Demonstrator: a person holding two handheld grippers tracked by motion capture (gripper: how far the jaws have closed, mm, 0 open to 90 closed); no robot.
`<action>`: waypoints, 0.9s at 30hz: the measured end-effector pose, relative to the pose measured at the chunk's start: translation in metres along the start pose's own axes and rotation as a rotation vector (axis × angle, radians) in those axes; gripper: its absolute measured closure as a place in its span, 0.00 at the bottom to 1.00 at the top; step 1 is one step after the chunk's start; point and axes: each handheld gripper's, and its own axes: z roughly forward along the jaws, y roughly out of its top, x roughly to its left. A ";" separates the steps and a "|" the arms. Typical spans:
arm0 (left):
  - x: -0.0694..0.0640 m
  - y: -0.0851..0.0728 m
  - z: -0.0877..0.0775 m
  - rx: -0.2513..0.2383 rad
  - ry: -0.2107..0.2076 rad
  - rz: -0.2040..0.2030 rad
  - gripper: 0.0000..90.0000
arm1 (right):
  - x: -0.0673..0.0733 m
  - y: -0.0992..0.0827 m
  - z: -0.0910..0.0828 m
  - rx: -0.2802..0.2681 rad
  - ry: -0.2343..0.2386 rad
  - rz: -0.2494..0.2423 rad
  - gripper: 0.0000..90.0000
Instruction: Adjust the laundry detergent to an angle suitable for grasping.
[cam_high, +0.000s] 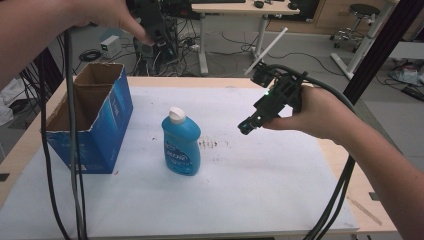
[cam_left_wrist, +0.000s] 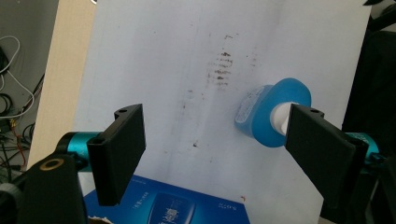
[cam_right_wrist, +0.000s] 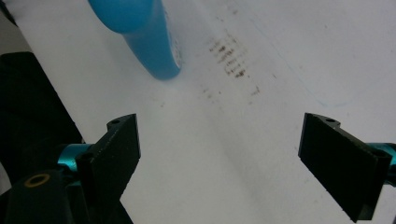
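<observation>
A blue bottle (cam_high: 181, 145) with a white cap (cam_high: 176, 115) was seen standing upright on the white table top (cam_high: 260, 190), near the middle. Just to its left, an open blue cardboard box (cam_high: 90, 117) was set on the same table, close to the bottle but not touching it. Some small brown marks (cam_high: 210, 144) were left on the white top just to the right of the bottle. The right gripper (cam_high: 248, 125) was held up in the air by the right hand (cam_high: 320, 112), to the right of the bottle and well apart from it. In the right gripper view, its 2 black jaws were spread wide and nothing was held between them; the bottle (cam_right_wrist: 144, 32) was seen far off past the left jaw. The left hand (cam_high: 107, 15) was raised high above the box, at the top of the high view. In the left gripper view, the left gripper (cam_left_wrist: 215, 144) was pointed down at the table, its 2 jaws were also spread wide, and nothing was gripped. The bottle (cam_left_wrist: 268, 114) was seen from above, partly hidden by one jaw, and the box (cam_left_wrist: 173, 207) was seen below.
</observation>
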 end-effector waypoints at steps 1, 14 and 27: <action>0.000 0.000 0.000 0.005 -0.001 0.001 0.23 | 0.003 0.004 0.001 -0.002 0.002 -0.010 0.13; 0.002 -0.004 -0.003 0.011 0.003 -0.002 0.23 | 0.028 0.042 0.021 0.001 0.042 -0.123 0.13; 0.001 -0.006 -0.006 0.006 0.015 -0.009 0.23 | 0.047 0.067 0.049 0.036 0.050 -0.158 0.13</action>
